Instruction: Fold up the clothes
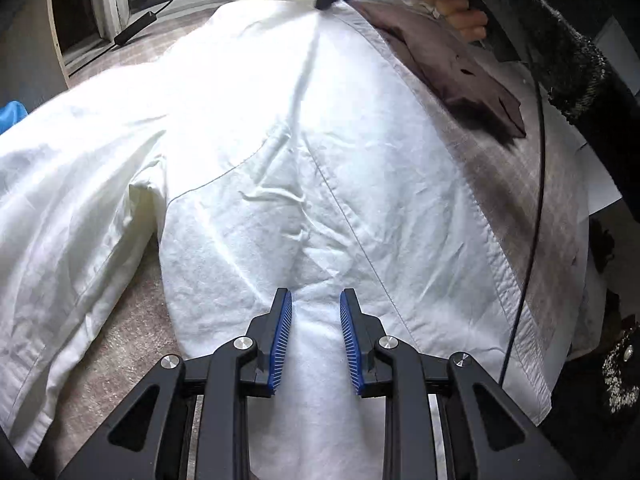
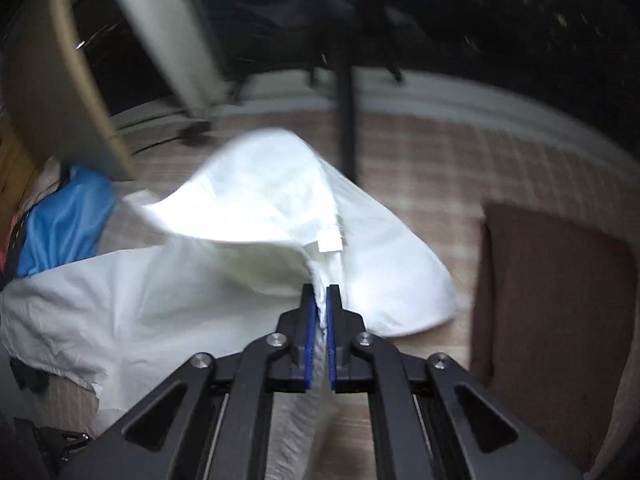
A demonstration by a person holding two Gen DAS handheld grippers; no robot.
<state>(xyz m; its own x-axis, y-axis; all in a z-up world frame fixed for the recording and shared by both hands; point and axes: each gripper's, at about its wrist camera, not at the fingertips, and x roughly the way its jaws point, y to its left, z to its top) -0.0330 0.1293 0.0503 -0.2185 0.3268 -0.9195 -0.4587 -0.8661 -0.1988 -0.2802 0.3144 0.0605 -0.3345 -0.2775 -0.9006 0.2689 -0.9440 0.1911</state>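
A white shirt (image 1: 280, 120) lies spread across a checked tablecloth (image 1: 512, 184). My left gripper (image 1: 316, 296) is low over its near end. A ridge of the white cloth runs up between the blue pads (image 1: 282, 328), and creases fan out from the grip. In the right wrist view the shirt (image 2: 240, 220) is lifted and bunched, with a small white label (image 2: 331, 242) showing. My right gripper (image 2: 321, 292) is shut on a thin fold of it just below that label. At the far end a hand (image 1: 460, 8) in a dark fuzzy sleeve holds the other tool.
A folded brown garment (image 1: 452, 64) lies right of the shirt, also visible as the brown garment (image 2: 552, 288) in the right wrist view. A blue cloth (image 2: 68, 220) is heaped at the left. A black cable (image 1: 536, 200) hangs along the right, and a black pole (image 2: 346, 120) stands behind.
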